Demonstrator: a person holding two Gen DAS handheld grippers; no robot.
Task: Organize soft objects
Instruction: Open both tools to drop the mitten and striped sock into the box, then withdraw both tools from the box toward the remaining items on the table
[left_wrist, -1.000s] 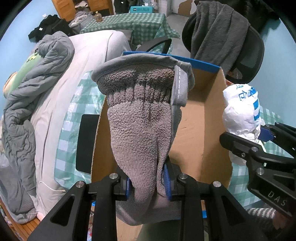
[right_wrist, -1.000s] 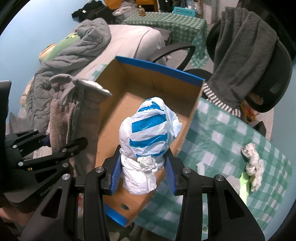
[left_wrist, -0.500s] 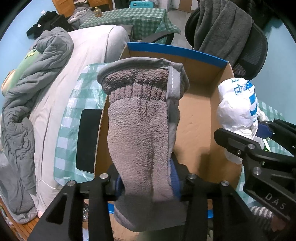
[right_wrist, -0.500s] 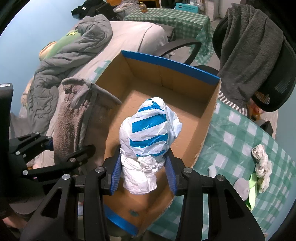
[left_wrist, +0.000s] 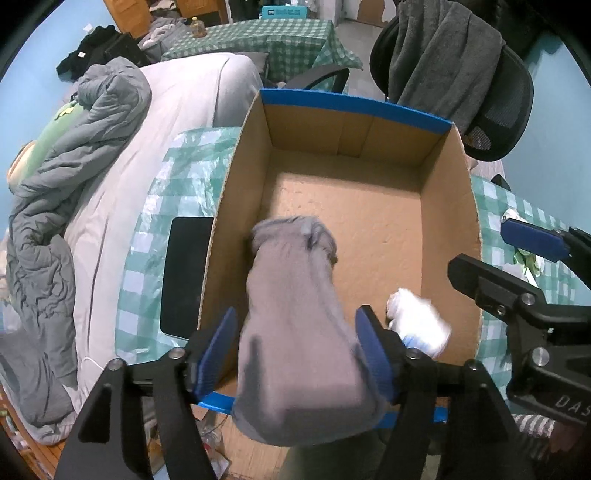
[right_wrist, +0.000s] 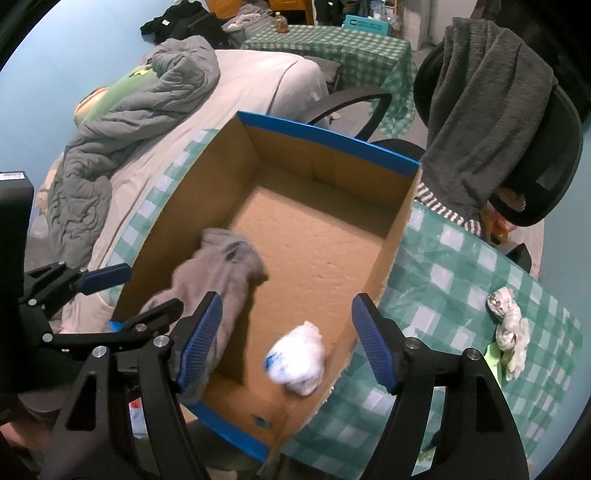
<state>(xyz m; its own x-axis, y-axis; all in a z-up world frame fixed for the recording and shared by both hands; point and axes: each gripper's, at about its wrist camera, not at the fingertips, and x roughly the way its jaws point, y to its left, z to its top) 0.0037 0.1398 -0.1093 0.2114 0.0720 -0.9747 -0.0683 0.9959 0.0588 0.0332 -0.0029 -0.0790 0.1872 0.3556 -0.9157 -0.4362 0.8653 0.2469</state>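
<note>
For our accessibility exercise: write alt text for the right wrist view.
Right gripper open above a cardboard box, where a crumpled white plastic bag and a grey sock are blurred. The left gripper, also open, is at left, over a green checked tablecloth.

Box far half bare; sock, bag crowd near end (blurred).

A blurred grey fleece sock and crumpled white-and-blue plastic bag are inside the cardboard box.
</note>
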